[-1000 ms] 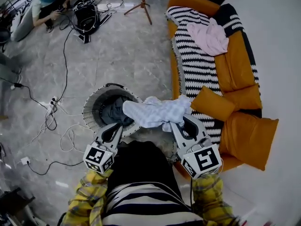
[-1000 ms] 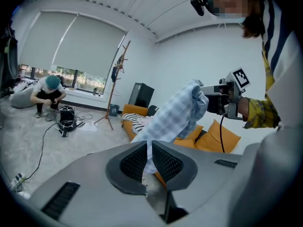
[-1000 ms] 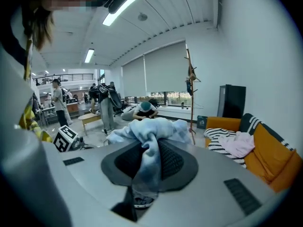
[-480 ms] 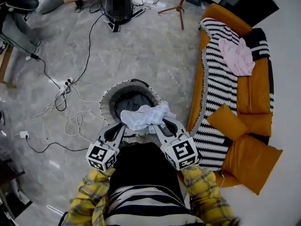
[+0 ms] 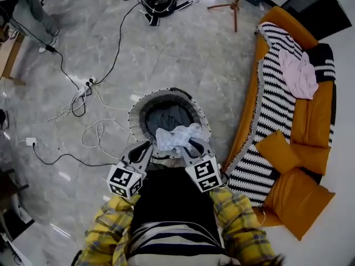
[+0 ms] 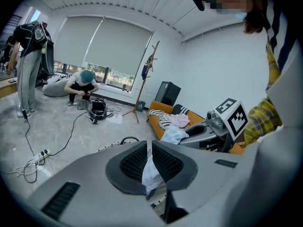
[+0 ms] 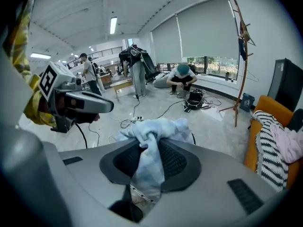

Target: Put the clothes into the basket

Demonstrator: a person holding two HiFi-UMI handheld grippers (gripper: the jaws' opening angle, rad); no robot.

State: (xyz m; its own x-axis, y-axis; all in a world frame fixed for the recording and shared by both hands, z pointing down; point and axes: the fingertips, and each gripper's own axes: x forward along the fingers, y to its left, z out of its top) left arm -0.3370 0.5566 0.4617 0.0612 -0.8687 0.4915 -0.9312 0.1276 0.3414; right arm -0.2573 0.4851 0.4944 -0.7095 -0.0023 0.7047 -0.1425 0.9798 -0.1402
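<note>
Right now the light blue cloth (image 5: 176, 136) hangs bunched above the near side of the basket (image 5: 135, 118), at the middle of the head view. The left claw (image 5: 147, 144) is pinched almost shut on a thin fold of it. The right claw (image 5: 192, 143) holds a thicker wad, its jaws just easing apart. If one side lets go first, the cloth may catch on the rim or slide to the floor (image 5: 183, 54), since it sits near the edge

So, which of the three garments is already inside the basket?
The dark grey one, lying in the basket. The pale blue one is held over its near rim; the pink one lies on the sofa.
</note>
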